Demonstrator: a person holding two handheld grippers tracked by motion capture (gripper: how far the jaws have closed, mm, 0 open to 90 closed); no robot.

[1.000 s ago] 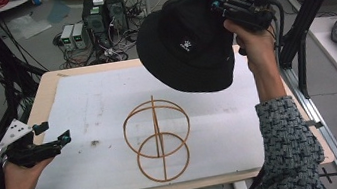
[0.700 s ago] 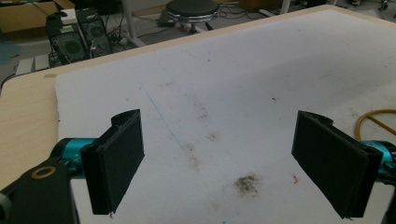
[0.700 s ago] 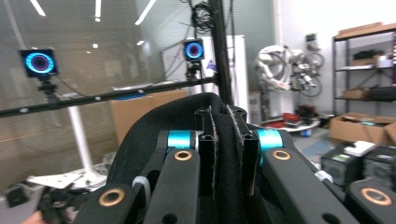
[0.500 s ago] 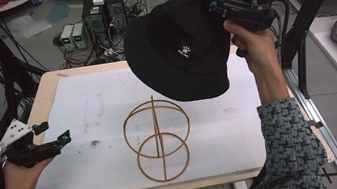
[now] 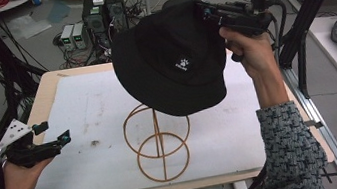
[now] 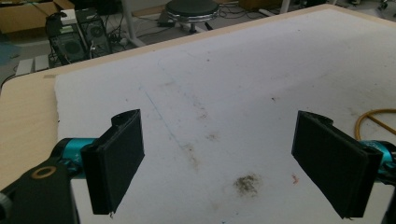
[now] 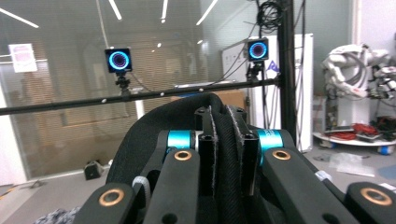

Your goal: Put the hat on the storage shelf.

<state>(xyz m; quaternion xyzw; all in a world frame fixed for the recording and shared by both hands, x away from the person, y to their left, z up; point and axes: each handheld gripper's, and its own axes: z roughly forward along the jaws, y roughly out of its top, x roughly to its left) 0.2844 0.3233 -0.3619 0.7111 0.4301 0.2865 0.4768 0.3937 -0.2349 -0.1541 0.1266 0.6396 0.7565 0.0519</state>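
**Operator:** Two grippers are in use, so which one carries the load at this step?

**Technician:** The right gripper [image 5: 204, 10], at the upper right of the high view. Its jaws are clamped on the brim of the black hat [image 5: 172, 63]; in the right gripper view the fabric [image 7: 229, 140] is pinched flat between the pads. The hat hangs in the air at the upper centre of the frame, over the wire stand [image 5: 158, 144], which sits at the lower centre of the white mat [image 5: 83, 112].

**Operator:** And the left gripper?

**Technician:** The left gripper [image 5: 64, 138] lies at the lower left, jaws wide apart with nothing between them, well apart from the stand.

**Operator:** How should the hat go on?

**Technician:** In my judgement:
1. Bring the crown square over the top ring before lowering; the hat looks tilted and partly covers that ring.
2. Lower straight down, keeping the grip on the brim until the crown rests on the wire.
3. Release only then. The stand looks light, so a sideways drag could tip it; the free gripper may steady the base ring
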